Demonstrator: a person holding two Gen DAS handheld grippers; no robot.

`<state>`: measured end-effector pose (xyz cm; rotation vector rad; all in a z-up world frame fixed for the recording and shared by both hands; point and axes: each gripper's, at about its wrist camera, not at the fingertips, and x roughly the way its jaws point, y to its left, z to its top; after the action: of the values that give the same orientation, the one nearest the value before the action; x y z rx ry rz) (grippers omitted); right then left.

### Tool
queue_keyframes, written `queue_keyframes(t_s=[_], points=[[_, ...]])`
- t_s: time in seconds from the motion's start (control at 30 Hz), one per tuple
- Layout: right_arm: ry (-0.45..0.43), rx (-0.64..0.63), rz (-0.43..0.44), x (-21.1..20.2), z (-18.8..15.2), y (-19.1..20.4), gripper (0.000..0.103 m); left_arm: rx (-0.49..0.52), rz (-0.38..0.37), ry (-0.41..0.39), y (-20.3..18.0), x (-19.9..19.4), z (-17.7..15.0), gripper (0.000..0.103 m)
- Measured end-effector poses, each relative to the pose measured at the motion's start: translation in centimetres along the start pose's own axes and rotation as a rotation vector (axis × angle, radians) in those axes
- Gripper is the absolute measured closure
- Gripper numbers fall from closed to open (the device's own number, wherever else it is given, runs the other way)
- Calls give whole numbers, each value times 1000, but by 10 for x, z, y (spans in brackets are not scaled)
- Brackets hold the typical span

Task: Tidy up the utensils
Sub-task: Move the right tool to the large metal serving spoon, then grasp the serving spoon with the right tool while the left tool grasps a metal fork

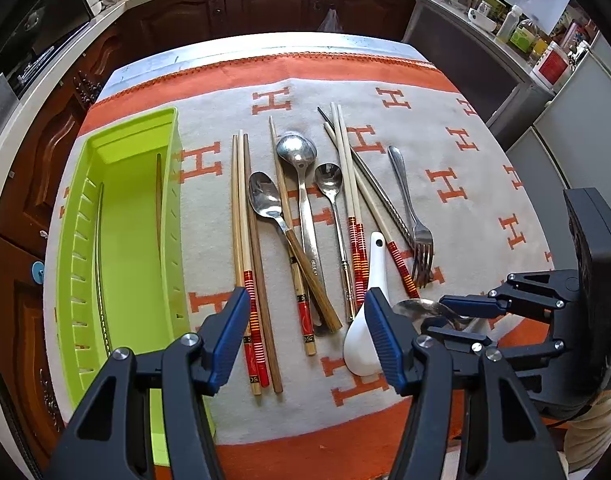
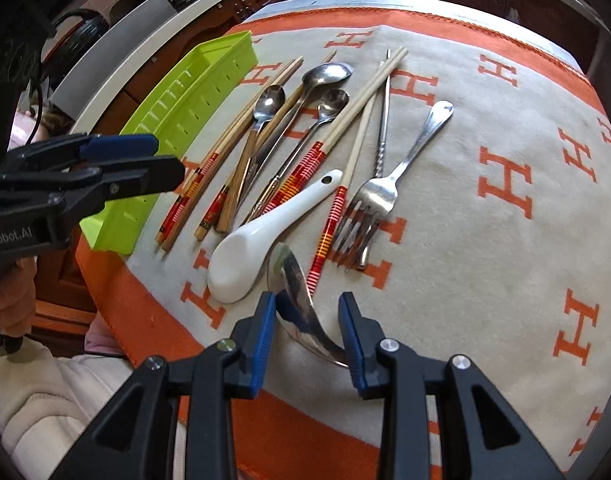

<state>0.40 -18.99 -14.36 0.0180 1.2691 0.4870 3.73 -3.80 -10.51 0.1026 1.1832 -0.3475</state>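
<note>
- Two tongs hang above the table; the right tongs [image 2: 307, 330] stand apart around a steel spoon [image 2: 295, 300], whose handle touches the right pad while the left pad stands just clear
- the left tongs [image 1: 307, 334] are apart and empty, over the chopsticks [image 1: 247, 248]
- a white ceramic spoon [image 2: 245, 248] lies just beside the steel spoon; a fork [image 2: 379, 196] lies near
- more spoons and chopsticks sit on the orange-bordered cloth [image 2: 505, 240]
- the green tray [image 1: 125, 240] lies at the left, with two slim sticks in it
</note>
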Motion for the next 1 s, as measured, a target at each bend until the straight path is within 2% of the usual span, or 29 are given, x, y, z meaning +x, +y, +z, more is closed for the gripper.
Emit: queue_keyframes(t_s=[0.07,0.13,0.17,0.4,0.57,0.7,0.9,1.0], points=[[-6,-38,-5,-2,-3,7,89,0,-4,-4,-1,-1,1,46],[-18,-47,-7,-4,-5,11,97,2,-9,-6,-2,-1,2,46],[-29,-39,-2,-6,-5,11,99,3,-13,-6,-2,-1,3,46],[-150,119,83,-34,-5,-12,99,20,-71,-20,-16,0,20,46],[-206,194,205,-50,-10,-27,99,26,-120,-36,-29,1,43,46],[-197,186,199,-47,-13,-20,99,34,-174,-21,-42,9,59,46],[-208,279,167,-47,-20,-41,99,13,-260,92,-56,46,65,46],[-211,363,148,-45,-24,-60,99,-12,-302,145,-58,63,63,56]])
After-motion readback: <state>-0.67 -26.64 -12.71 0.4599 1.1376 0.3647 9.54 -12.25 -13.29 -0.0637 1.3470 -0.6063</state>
